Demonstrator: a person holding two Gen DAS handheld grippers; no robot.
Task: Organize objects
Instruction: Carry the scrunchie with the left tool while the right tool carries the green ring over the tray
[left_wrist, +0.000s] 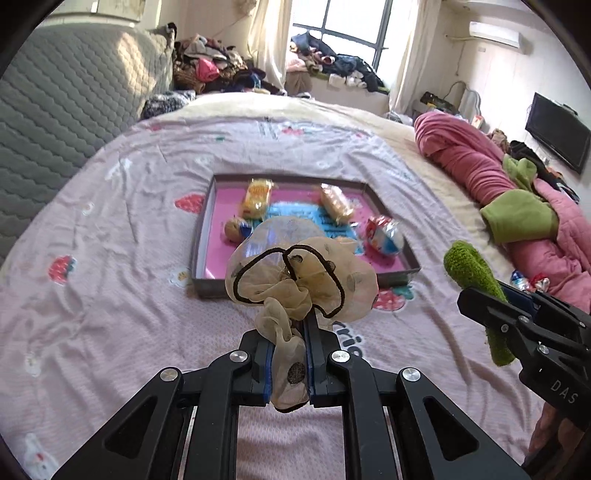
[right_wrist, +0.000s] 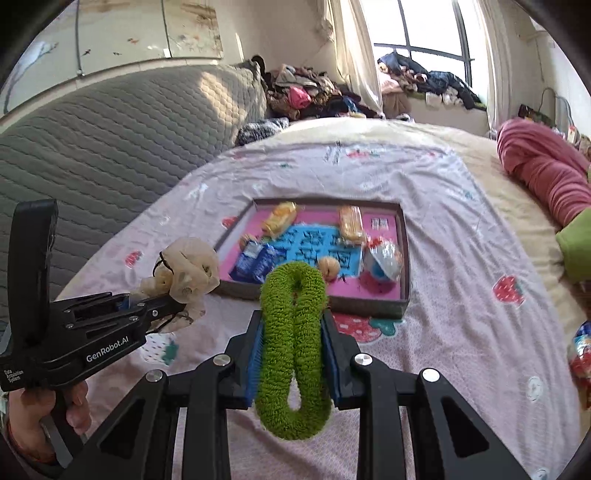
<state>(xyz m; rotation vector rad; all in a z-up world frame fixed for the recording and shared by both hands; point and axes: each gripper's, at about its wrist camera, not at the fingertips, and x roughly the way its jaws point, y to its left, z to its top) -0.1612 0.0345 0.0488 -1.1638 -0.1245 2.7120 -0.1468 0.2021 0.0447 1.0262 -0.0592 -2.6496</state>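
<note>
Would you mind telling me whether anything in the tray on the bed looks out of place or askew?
Nothing looks spilled or damaged. The snack packets lie scattered at different angles inside the tray, not lined up. The beige scrunchie and green scrunchie are outside it, each clamped in a gripper.

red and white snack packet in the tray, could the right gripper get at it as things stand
Probably not yet. The path to the red and white snack packet looks free, but the right gripper is shut on the green scrunchie, so its jaws are occupied.
</note>
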